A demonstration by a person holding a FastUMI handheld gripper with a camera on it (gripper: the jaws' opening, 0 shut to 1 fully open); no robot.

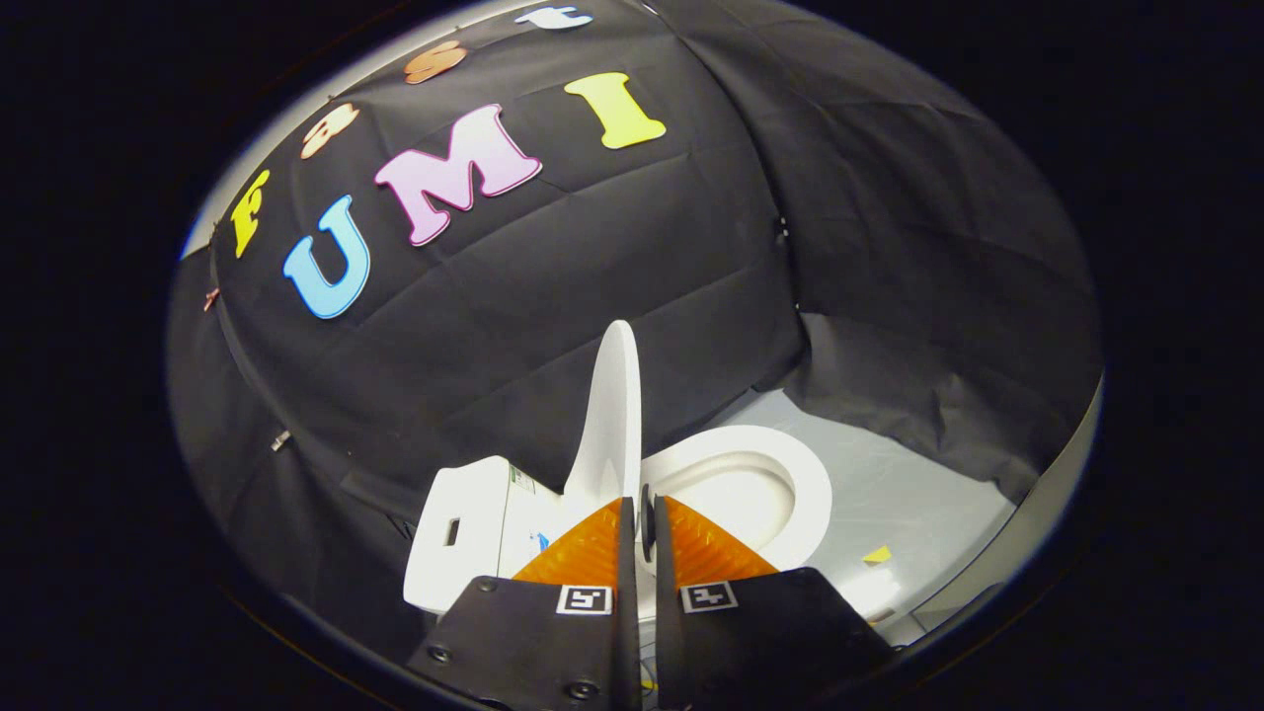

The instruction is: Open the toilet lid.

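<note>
The white toilet lid (614, 405) stands raised, seen edge-on, rising from just beyond my fingertips. Beside it the white seat ring (805, 484) lies flat around the open bowl (736, 494). The toilet's white rear body (464, 533) sits on the other side of the lid. My gripper (642, 504) is shut, its fingers nearly touching with only a thin slit between them. Nothing is held; the tips sit close to the lid's base near the hinge, and I cannot tell whether they touch it.
Black booth cloth (553, 296) hangs behind and around the toilet. Pale floor (908, 504) spreads beyond the seat ring, with a small yellow scrap (877, 555) lying on it. A light wall edge (1047, 494) borders the floor.
</note>
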